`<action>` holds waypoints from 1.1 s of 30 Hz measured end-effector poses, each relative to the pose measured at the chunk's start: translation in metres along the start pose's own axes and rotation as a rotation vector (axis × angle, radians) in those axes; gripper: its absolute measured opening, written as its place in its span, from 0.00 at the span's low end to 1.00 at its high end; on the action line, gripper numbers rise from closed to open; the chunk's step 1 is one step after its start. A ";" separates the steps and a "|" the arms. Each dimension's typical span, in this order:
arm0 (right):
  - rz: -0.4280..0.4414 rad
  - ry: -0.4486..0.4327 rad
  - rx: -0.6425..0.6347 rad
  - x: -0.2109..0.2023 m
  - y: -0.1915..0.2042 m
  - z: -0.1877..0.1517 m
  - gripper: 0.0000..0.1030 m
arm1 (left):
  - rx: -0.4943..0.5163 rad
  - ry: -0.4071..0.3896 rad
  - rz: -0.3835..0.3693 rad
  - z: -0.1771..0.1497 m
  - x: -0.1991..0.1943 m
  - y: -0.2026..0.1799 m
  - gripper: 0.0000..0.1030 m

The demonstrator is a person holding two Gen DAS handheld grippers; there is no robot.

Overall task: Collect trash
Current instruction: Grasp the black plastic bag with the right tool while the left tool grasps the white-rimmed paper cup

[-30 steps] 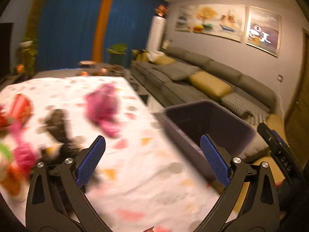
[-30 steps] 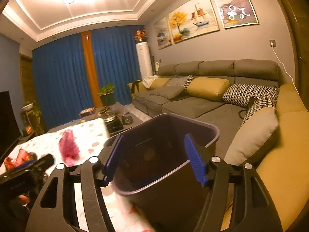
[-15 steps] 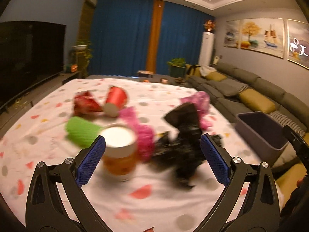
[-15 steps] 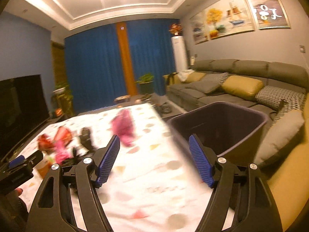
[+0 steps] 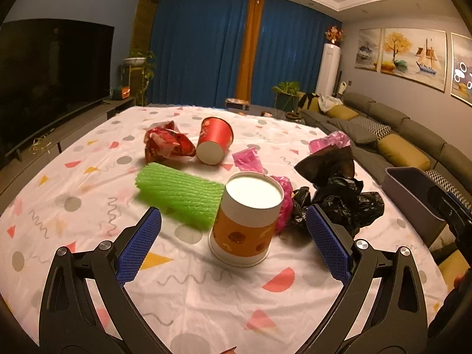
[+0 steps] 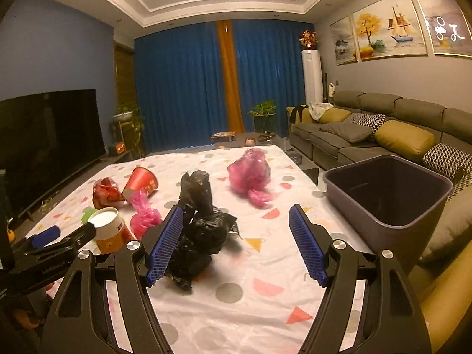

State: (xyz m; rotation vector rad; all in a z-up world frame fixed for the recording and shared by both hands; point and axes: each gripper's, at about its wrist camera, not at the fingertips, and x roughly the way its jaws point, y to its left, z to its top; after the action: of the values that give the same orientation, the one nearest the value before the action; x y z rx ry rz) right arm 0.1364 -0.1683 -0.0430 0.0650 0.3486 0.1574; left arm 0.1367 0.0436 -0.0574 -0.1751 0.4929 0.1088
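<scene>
My left tool (image 5: 233, 236) hangs spread wide and empty over the table (image 5: 206, 289), an upside-down orange paper cup (image 5: 246, 216) standing just beyond its fingertips, with a green foam net (image 5: 177, 190), a tipped red cup (image 5: 214, 144) and a crumpled red wrapper (image 5: 166, 144) farther back. My right tool (image 6: 236, 242) is spread too, nothing pinched, its left pad just beside a black plastic bag (image 6: 197, 221). A pink bag (image 6: 250, 177) lies beyond; the grey bin (image 6: 389, 194) stands off the table's right edge.
</scene>
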 end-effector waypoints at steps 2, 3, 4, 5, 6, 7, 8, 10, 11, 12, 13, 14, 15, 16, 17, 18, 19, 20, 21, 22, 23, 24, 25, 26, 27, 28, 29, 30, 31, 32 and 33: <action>0.004 0.011 -0.001 0.005 0.002 0.000 0.71 | 0.009 0.014 -0.007 0.000 0.010 -0.002 0.94; 0.005 0.015 -0.001 0.008 0.003 0.000 0.71 | 0.010 0.029 -0.011 0.001 0.016 -0.002 0.94; 0.006 0.023 -0.002 0.011 0.005 -0.001 0.71 | 0.003 0.050 -0.026 0.002 0.022 -0.001 0.94; 0.008 0.030 -0.005 0.015 0.006 -0.001 0.71 | -0.015 0.062 -0.044 0.004 0.027 0.001 0.94; 0.010 0.034 -0.007 0.016 0.007 -0.002 0.71 | -0.021 0.071 -0.049 0.005 0.031 0.001 0.94; 0.012 0.044 -0.011 0.021 0.009 -0.003 0.71 | -0.022 0.082 -0.050 0.006 0.035 0.001 0.94; 0.014 0.049 -0.013 0.023 0.010 -0.003 0.71 | -0.024 0.094 -0.048 0.007 0.040 0.002 0.93; 0.019 0.063 -0.015 0.029 0.011 -0.003 0.71 | -0.035 0.114 -0.068 0.007 0.046 0.003 0.88; 0.021 0.068 -0.015 0.031 0.013 -0.004 0.71 | -0.040 0.124 -0.076 0.007 0.048 0.003 0.85; 0.024 0.075 -0.015 0.034 0.014 -0.004 0.71 | -0.046 0.136 -0.086 0.007 0.051 0.004 0.83; 0.027 0.086 -0.017 0.039 0.015 -0.005 0.71 | -0.050 0.145 -0.092 0.007 0.053 0.005 0.78; 0.028 0.093 -0.019 0.042 0.016 -0.006 0.71 | -0.055 0.155 -0.098 0.006 0.055 0.005 0.72; 0.029 0.100 -0.022 0.046 0.018 -0.006 0.71 | -0.062 0.168 -0.112 0.006 0.058 0.006 0.69; 0.030 0.108 -0.024 0.049 0.020 -0.007 0.71 | -0.065 0.174 -0.119 0.006 0.059 0.007 0.64; 0.030 0.115 -0.027 0.053 0.022 -0.007 0.71 | -0.070 0.180 -0.129 0.005 0.061 0.007 0.61; 0.030 0.119 -0.028 0.055 0.023 -0.008 0.71 | -0.074 0.179 -0.131 0.005 0.060 0.007 0.61; 0.029 0.127 -0.031 0.058 0.024 -0.008 0.71 | -0.078 0.176 -0.139 0.005 0.060 0.008 0.61; 0.029 0.133 -0.033 0.060 0.025 -0.008 0.71 | -0.082 0.174 -0.145 0.005 0.060 0.009 0.60; 0.029 0.138 -0.036 0.063 0.026 -0.009 0.71 | -0.085 0.171 -0.145 0.005 0.059 0.009 0.60; 0.028 0.146 -0.040 0.065 0.028 -0.009 0.71 | -0.083 0.165 -0.142 0.005 0.058 0.010 0.60; 0.028 0.151 -0.044 0.068 0.029 -0.010 0.71 | -0.076 0.155 -0.137 0.005 0.055 0.010 0.60; 0.027 0.156 -0.047 0.070 0.030 -0.010 0.71 | -0.075 0.147 -0.134 0.005 0.051 0.011 0.60; 0.026 0.162 -0.049 0.073 0.030 -0.011 0.71 | -0.079 0.142 -0.135 0.005 0.047 0.012 0.60; 0.024 0.166 -0.051 0.075 0.030 -0.011 0.70 | -0.088 0.136 -0.139 0.006 0.043 0.013 0.60; 0.022 0.173 -0.053 0.078 0.030 -0.012 0.70 | -0.098 0.127 -0.144 0.006 0.039 0.015 0.60; 0.022 0.178 -0.054 0.080 0.030 -0.012 0.67 | -0.104 0.118 -0.145 0.007 0.035 0.017 0.60; 0.024 0.188 -0.055 0.083 0.030 -0.012 0.64 | -0.106 0.111 -0.145 0.007 0.031 0.019 0.60; 0.029 0.200 -0.053 0.085 0.030 -0.012 0.63 | -0.105 0.101 -0.141 0.008 0.026 0.020 0.60; 0.031 0.206 -0.052 0.087 0.030 -0.012 0.62 | -0.105 0.095 -0.140 0.008 0.024 0.020 0.60; 0.032 0.212 -0.052 0.089 0.030 -0.012 0.57 | -0.105 0.092 -0.139 0.008 0.023 0.021 0.60; 0.036 0.220 -0.053 0.091 0.031 -0.012 0.54 | -0.104 0.089 -0.139 0.008 0.020 0.021 0.60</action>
State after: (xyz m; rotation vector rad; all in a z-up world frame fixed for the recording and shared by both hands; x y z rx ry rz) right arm 0.2122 -0.1226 -0.0820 0.0010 0.5625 0.2097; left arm 0.1553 0.0671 -0.0632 -0.3161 0.5629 -0.0092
